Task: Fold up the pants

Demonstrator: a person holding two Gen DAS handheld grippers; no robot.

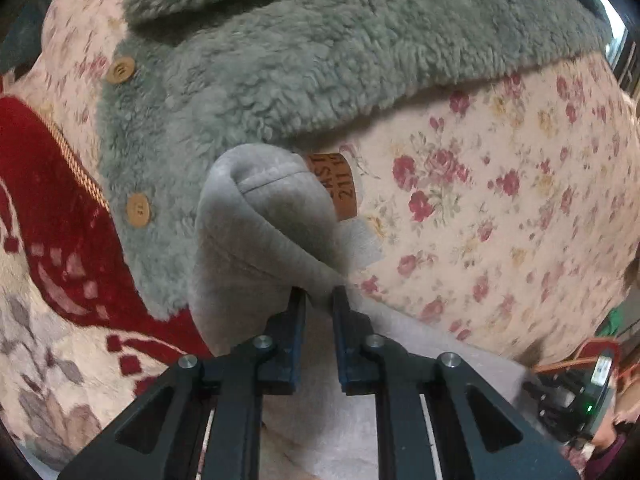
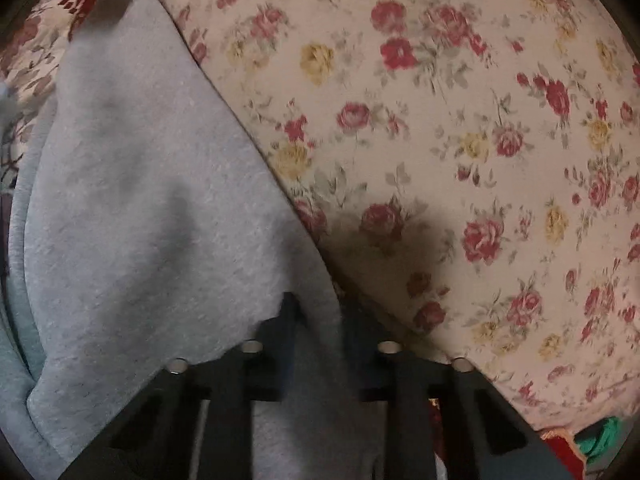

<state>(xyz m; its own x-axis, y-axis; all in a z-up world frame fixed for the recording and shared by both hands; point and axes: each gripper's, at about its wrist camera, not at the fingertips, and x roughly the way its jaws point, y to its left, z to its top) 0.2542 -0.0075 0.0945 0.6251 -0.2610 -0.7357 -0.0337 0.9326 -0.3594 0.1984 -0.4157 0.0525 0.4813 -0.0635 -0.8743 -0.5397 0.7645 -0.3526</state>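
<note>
Both grippers, left [image 1: 319,294] and right [image 2: 318,304], pinch the grey pants [image 1: 256,240] over the floral sheet [image 1: 500,200].

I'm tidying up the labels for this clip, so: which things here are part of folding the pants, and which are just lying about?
Part of the job:
- grey pants, with a brown patch label
- left gripper, shut on the pants
- right gripper, shut on the pants

Just lying about:
- green fleece jacket with wooden buttons
- red patterned garment
- floral bedsheet underneath
</note>
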